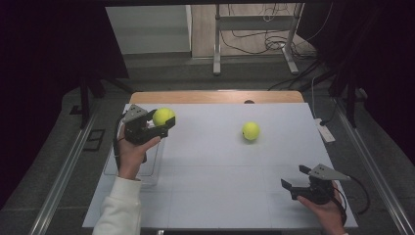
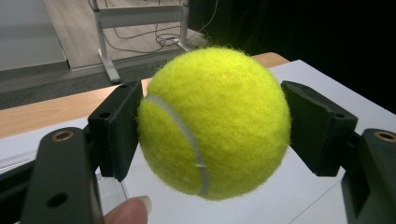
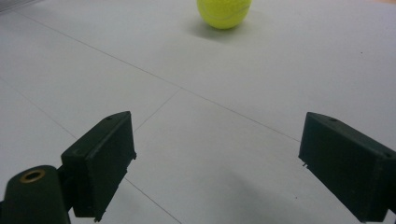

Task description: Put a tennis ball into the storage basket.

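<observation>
While the left gripper [image 1: 161, 123] clamps a ball [image 1: 163, 117] between both pads above the table's [image 1: 215, 196] left side, a second ball [image 1: 251, 130] lies mid-table; the right gripper [image 1: 295, 177] rests near the right corner, jaws wide, empty.

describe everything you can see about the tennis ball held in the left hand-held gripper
The held tennis ball is bright yellow-green with a fuzzy felt surface and a curved white seam running down its near side. It looks whole and round. The left hand-held gripper clamps it from two sides, one black pad pressing on each flank. In the high view it sits at the far left part of the white table, apparently raised above it. A fingertip shows just below the ball, not touching it.
</observation>
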A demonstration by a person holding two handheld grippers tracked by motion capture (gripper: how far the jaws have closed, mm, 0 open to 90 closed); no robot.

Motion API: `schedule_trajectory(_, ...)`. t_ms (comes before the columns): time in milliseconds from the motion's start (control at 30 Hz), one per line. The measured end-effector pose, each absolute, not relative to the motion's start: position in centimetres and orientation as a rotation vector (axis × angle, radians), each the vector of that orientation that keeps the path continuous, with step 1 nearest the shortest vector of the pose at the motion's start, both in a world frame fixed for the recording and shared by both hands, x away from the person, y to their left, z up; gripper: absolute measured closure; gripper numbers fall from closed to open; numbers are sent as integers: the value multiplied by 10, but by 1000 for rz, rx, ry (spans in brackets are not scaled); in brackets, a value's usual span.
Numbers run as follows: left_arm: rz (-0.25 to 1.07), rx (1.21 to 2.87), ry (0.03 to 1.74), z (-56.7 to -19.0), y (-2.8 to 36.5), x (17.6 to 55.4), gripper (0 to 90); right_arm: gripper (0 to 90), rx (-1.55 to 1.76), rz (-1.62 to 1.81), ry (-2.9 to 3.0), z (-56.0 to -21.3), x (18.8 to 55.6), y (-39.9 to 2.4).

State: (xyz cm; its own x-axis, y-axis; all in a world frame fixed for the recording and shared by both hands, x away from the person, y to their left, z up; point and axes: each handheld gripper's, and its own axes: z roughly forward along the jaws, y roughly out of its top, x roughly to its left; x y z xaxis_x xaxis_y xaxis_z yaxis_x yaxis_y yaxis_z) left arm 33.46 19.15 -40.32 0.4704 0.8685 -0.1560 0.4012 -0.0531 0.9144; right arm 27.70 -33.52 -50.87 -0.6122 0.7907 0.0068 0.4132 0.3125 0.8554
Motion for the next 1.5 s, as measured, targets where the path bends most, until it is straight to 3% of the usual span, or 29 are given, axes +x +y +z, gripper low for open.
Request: schedule_trajectory(1500, 621, 1569, 1303, -418, 247, 348, 259, 106, 1068, 1222, 2169, -509, 277, -334)
